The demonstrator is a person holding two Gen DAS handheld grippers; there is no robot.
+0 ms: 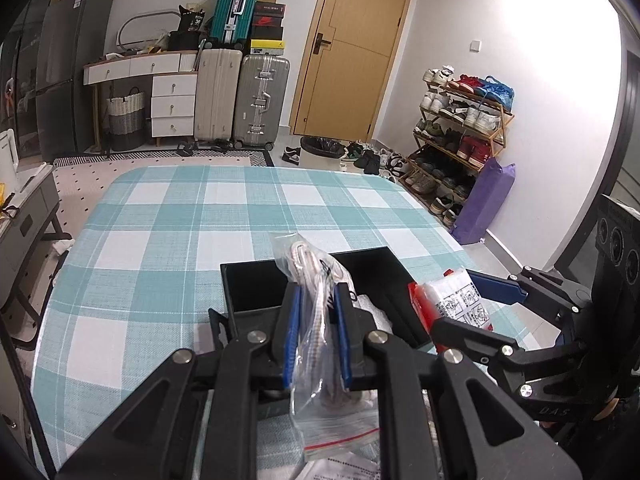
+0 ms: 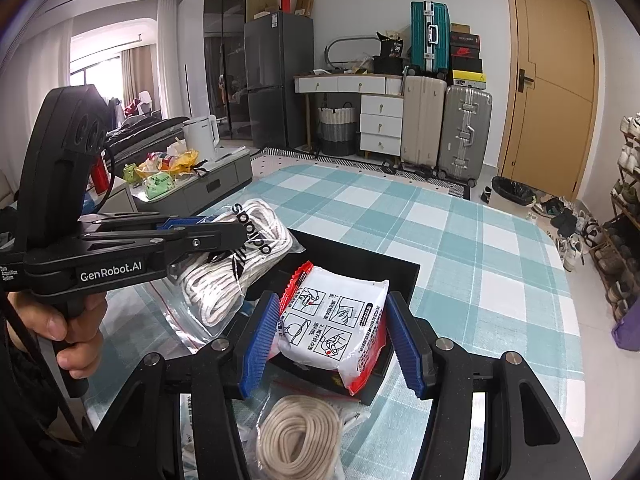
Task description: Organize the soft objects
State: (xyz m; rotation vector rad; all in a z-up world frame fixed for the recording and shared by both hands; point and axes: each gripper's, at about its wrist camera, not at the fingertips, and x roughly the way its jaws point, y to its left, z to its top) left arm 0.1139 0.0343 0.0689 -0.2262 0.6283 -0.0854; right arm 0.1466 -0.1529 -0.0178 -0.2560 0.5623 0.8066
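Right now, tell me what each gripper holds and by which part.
Left gripper: clear zip bag of white cord, pinched across its middle. Right gripper: white and red packet, clamped by its two side edges.

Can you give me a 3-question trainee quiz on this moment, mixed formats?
1. True or false: the left claw is shut on the clear bag of white laces.
2. What does the right claw hold? A) beige cord coil B) white-and-red packet C) nothing
3. Fill in: both items hang over the black ____ on the checked tablecloth.

Key: 1 true. 2 B, the white-and-red packet. 3 box; the beige cord coil lies in a bag on the cloth.
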